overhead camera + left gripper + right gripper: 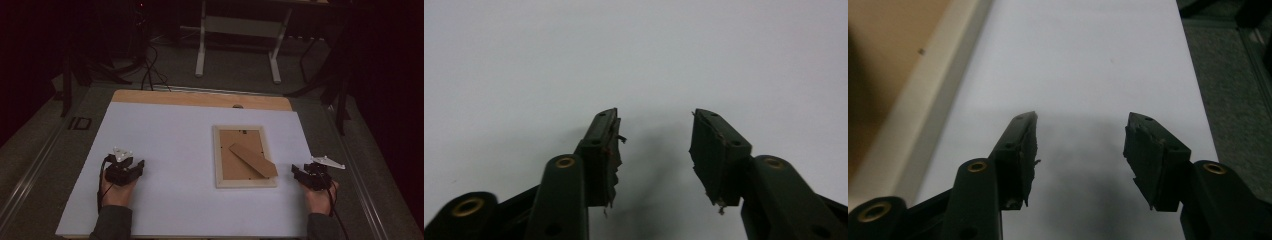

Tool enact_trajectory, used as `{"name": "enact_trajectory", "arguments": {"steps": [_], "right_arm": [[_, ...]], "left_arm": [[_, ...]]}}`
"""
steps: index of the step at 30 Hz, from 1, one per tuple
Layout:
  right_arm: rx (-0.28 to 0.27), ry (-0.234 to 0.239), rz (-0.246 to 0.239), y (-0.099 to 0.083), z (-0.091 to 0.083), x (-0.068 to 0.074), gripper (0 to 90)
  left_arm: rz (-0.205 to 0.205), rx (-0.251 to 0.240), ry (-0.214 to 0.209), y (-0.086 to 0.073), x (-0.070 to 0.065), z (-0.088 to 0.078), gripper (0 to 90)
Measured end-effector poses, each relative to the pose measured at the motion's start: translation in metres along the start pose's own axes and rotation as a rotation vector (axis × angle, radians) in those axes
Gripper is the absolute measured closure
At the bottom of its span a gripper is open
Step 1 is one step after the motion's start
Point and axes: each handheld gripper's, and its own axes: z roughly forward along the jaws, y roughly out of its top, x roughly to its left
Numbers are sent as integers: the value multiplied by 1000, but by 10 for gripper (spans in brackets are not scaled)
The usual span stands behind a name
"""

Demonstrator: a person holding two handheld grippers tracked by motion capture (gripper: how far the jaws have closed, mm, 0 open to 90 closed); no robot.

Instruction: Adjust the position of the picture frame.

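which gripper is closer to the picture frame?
The right gripper, just off the picture frame near its right edge; the left gripper sits well away across bare white table.

I saw a pale cream picture frame (245, 156) with a brown backing and tan stand, lying on a white table (165, 150) edged in light wood; both grippers were black.

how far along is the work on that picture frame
Barely begun, it seems. Done: the picture frame lies face down on the white table, its stand folded across the backing. In hand: nothing; the left gripper and right gripper are both open and empty, apart from the frame. Left: any handling of it.
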Motion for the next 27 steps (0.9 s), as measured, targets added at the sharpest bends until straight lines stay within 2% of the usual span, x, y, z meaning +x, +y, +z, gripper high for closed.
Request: {"name": "enact_trajectory", "arguments": {"steps": [2,4,8,13,15,16,18,27], "right_arm": [[-17,9,-5,0,-3,2,481],[-23,9,-11,0,-5,2,485],[-43,23,-6,2,-8,2,494],[-64,35,0,4,-10,1,521],[-70,41,-2,4,-11,0,548],[-72,45,-2,4,-11,0,572],[-71,58,-13,4,-12,0,637],[-81,61,-40,6,-14,8,878]], "left_arm": [[-9,-11,-28,0,1,-3,573],[-11,-21,-37,0,1,-4,577],[-23,-52,-42,0,3,-7,581],[-37,-61,-47,1,5,-7,578],[-48,-53,-29,2,6,-8,581],[-57,-44,-20,2,6,-8,593],[-72,-37,-28,2,9,-9,616],[-122,-61,-37,1,18,-18,646]]}}
